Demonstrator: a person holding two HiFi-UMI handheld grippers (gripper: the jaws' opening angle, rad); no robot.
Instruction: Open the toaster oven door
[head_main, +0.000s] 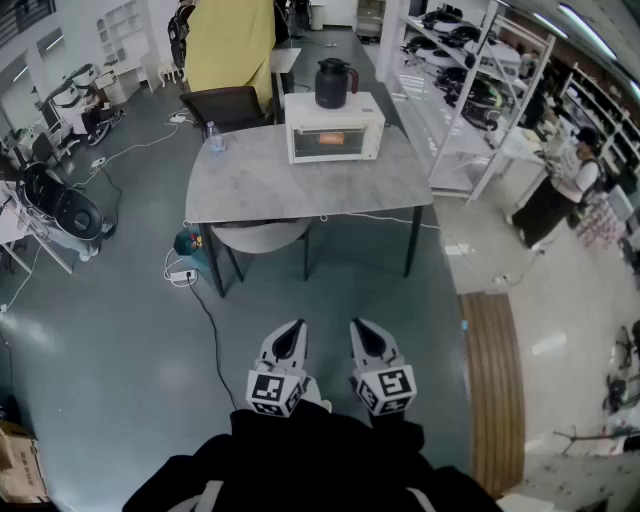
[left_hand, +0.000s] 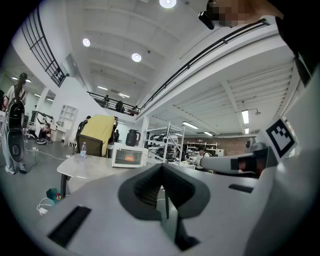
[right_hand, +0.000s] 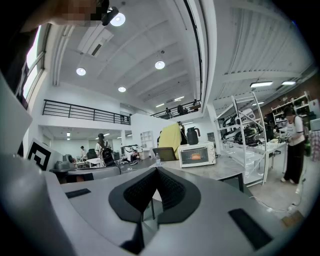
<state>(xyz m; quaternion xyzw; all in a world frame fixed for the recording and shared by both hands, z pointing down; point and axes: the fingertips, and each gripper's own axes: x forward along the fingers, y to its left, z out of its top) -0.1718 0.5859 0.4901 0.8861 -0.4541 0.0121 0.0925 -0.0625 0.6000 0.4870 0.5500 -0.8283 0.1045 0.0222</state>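
Standing well apart from the table (head_main: 300, 190), you hold both grippers low and close to your body, probably because nothing is within reach from here. The left gripper (head_main: 291, 335) has its jaws pressed together with nothing between them, and the right gripper (head_main: 366, 338) is the same. The toaster oven (head_main: 335, 135) sits at the far edge of the table with its door closed and facing you. A dark kettle (head_main: 335, 83) stands on top. I judge you must first walk closer.
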